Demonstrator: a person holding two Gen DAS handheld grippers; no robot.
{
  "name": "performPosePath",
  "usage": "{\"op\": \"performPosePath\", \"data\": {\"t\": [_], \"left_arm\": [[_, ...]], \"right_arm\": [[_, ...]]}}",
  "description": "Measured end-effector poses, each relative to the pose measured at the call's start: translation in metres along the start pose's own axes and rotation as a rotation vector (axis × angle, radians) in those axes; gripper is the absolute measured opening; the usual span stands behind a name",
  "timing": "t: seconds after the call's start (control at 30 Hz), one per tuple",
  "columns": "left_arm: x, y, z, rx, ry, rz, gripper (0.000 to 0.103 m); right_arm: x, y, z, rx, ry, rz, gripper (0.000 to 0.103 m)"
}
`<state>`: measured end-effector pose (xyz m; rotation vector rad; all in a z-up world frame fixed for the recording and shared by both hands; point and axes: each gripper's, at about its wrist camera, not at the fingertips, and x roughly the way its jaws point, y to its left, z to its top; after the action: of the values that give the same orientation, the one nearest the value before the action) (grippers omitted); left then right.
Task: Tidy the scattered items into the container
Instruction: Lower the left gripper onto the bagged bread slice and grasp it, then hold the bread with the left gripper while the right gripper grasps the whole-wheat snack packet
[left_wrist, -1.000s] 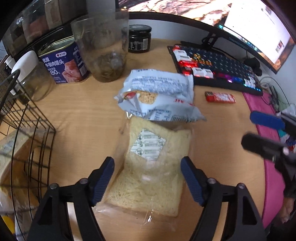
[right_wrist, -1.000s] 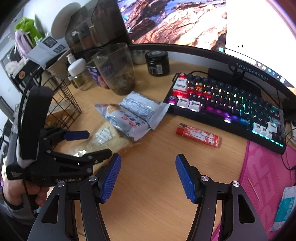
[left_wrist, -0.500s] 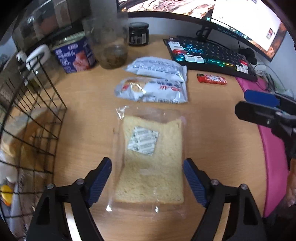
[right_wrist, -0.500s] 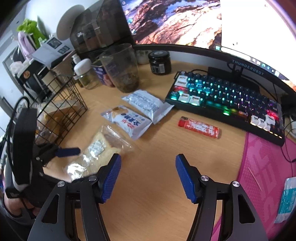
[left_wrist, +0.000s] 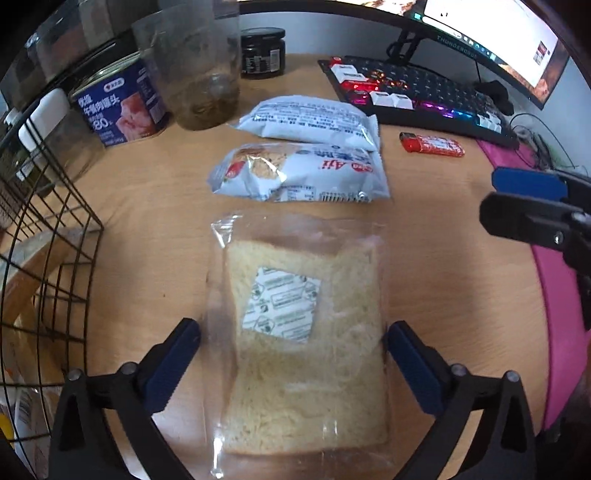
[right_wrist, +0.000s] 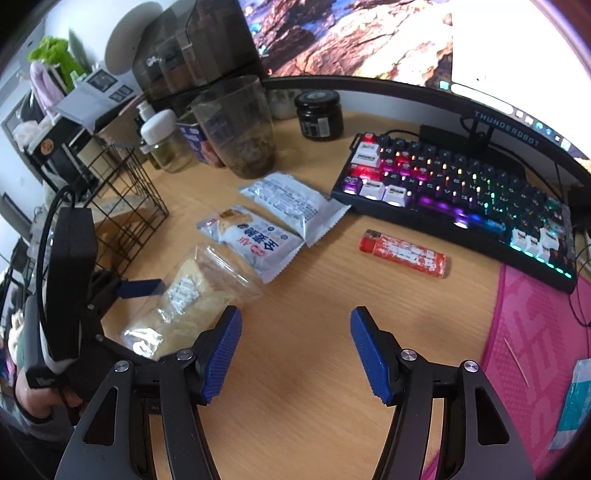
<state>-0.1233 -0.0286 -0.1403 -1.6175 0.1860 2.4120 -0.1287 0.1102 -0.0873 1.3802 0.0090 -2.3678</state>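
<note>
Left tongs (left_wrist: 291, 354) opening wide, bagged bread slice (left_wrist: 306, 350) between pads, untouched, flat on worktop (left_wrist: 147, 206). Right tongs (right_wrist: 295, 350) half-open, empty, beside wire basket (right_wrist: 125, 206).

Bagged bread slice (left_wrist: 303, 332) flat on desk, clear wrap, white sachet on top. Two white snack packets (left_wrist: 299, 173) (left_wrist: 306, 120) flat just beyond it. Black wire basket (left_wrist: 44, 258) at left, bread already inside.
</note>
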Motion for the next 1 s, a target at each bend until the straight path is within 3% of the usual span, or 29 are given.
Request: {"op": "performPosePath", "data": {"t": [0.17,0.33,0.83,1.0], "left_arm": [[0.0,-0.001,-0.001,0.015,-0.026,0.002,0.1],[-0.014,0.014,-0.004,-0.016,-0.027,-0.062,0.078],[-0.026,0.031,-0.027,-0.025,-0.006,-0.099,0.077],[-0.028,0.036,-0.03,-0.038,-0.007,-0.101,0.077]], "right_arm": [[0.011,0.004,0.008,-0.014,0.017,-0.006,0.062],[0.023,0.011,0.018,-0.039,0.029,-0.013,0.062],[0.07,0.052,0.065,-0.209,-0.011,0.03,0.062],[0.094,0.059,0.068,-0.255,0.032,0.052,0.062]]}}
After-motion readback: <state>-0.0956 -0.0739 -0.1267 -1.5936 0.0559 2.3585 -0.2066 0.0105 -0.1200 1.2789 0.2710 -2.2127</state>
